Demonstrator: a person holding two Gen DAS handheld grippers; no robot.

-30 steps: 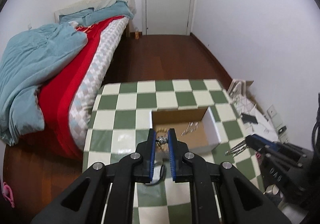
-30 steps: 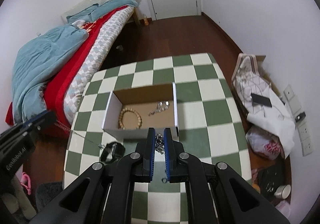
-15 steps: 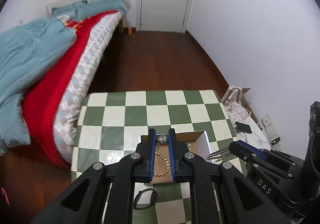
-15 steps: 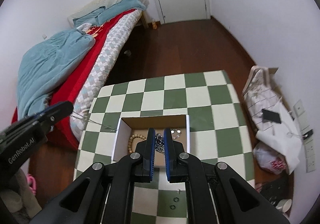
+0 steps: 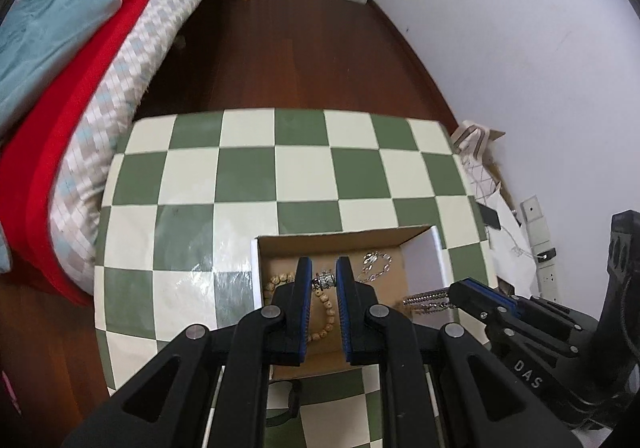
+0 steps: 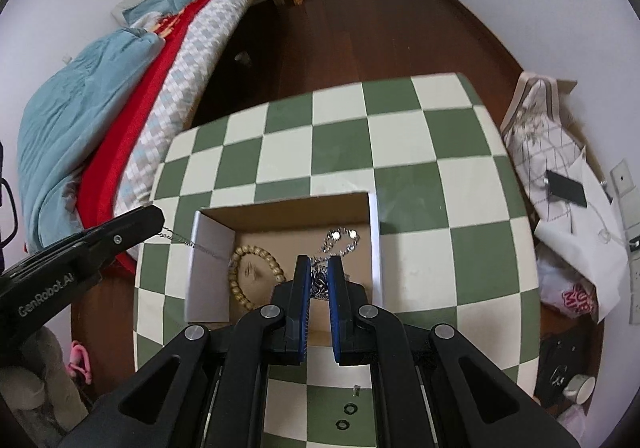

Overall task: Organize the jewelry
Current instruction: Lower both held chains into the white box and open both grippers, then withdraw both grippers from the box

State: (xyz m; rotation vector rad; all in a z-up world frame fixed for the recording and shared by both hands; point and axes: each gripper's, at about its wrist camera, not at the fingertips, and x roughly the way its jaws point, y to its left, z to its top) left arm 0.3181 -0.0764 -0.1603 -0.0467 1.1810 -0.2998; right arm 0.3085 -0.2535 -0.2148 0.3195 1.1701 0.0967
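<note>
Two black grippers with blue pads hover over one open cardboard box (image 6: pixel 362 220) on a green-and-cream checkered bench (image 5: pixel 248 176). The left gripper (image 5: pixel 324 280), lettered "GenRobot.AI", and the right gripper (image 6: pixel 319 280), lettered "DAS", each pinch an end of one silver chain (image 6: pixel 318 282). Inside lie one wooden bead bracelet (image 6: pixel 240 272) and one silver bracelet (image 6: pixel 340 240).

The right gripper (image 6: pixel 319 274) hangs above the near part of an open cardboard box (image 6: pixel 378 248), its blue pads pinching a silver chain (image 6: pixel 319 280). Inside the box, a wooden bead bracelet (image 6: pixel 244 280) lies at the left and a silver bracelet (image 6: pixel 340 240) towards the far right corner. The left gripper (image 6: pixel 152 222), left of the box, grips the thin chain's other end (image 6: pixel 180 239), which crosses the box's left wall. Two small dark rings (image 6: pixel 346 416) lie on the checkered tabletop (image 6: pixel 400 144), nearer than the box.
</note>
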